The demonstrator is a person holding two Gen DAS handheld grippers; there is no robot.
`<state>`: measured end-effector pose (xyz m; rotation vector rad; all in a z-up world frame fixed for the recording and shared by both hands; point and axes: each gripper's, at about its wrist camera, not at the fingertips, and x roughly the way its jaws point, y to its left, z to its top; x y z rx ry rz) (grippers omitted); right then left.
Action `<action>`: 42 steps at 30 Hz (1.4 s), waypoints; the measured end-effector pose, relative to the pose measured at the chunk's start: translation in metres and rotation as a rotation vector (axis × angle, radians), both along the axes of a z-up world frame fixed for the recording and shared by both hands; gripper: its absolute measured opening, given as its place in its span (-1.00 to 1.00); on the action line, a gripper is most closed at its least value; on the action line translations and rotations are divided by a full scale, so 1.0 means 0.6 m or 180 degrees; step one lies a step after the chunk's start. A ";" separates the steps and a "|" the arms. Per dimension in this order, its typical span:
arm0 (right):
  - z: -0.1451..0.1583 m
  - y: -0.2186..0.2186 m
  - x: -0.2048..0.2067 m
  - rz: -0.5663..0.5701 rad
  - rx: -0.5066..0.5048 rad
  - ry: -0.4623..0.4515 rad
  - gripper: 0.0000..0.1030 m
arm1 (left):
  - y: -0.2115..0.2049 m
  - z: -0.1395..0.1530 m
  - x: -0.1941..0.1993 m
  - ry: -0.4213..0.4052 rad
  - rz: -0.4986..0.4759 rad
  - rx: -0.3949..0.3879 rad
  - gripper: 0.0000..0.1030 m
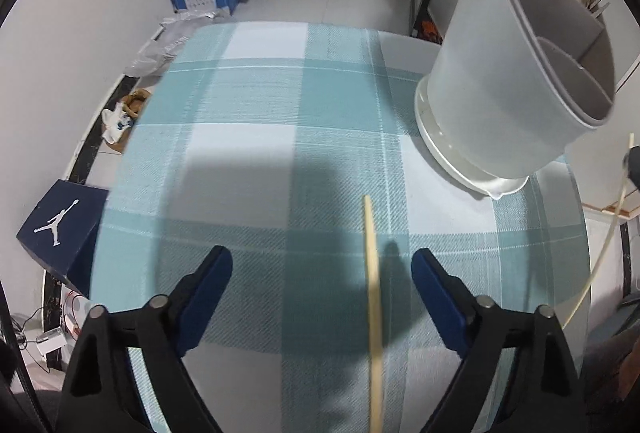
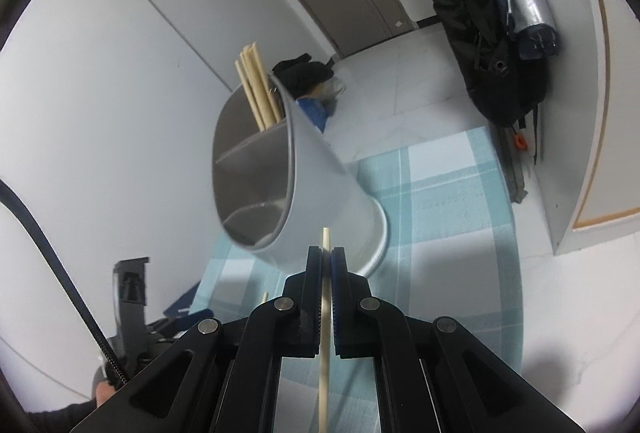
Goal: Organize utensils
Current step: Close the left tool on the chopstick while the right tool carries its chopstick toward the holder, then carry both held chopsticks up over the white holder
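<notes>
From the left wrist camera, the left gripper (image 1: 322,265) is seen pointing steeply down at a tabletop (image 1: 248,105) covered in a teal and white checked cloth. Its blue-padded fingers (image 1: 214,273) are spread wide, released, with nothing pressed between them. A single pale chopstick (image 1: 374,309) lies on the cloth between the fingers, nearer the right one, touching neither. At the upper right a grey utensil holder (image 1: 500,73) with inner compartments is seen standing on a white base, several chopsticks rising from its far compartment.

From the right wrist camera, the right gripper (image 2: 326,261) is seen with fingers (image 2: 314,273) clenched on a thin wooden chopstick (image 2: 325,317), whose tip pokes out just past the fingertips. The holder (image 2: 316,193) is seen just beyond, a bundle of chopsticks (image 2: 256,89) upright in its rear compartment. The other gripper is partly visible at the lower left.
</notes>
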<state>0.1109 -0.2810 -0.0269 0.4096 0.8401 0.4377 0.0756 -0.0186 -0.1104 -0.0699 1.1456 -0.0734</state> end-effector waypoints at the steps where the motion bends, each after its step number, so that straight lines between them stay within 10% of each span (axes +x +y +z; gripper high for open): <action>1: 0.002 -0.003 0.000 -0.0005 0.0011 -0.0018 -0.93 | -0.005 -0.003 0.004 0.0034 -0.0011 0.0017 0.51; 13: 0.013 -0.021 0.013 -0.0029 0.0020 -0.0104 -0.93 | -0.042 0.002 0.018 0.0147 -0.0100 0.0070 -0.95; 23: 0.022 -0.026 0.012 -0.0040 0.0007 -0.0177 -0.93 | -0.031 0.031 0.004 -0.0020 0.0132 -0.0142 -0.98; 42: 0.049 -0.019 -0.046 -0.0190 -0.0190 -0.0349 -0.93 | -0.010 0.200 -0.104 -0.1258 0.0072 -0.0454 -0.98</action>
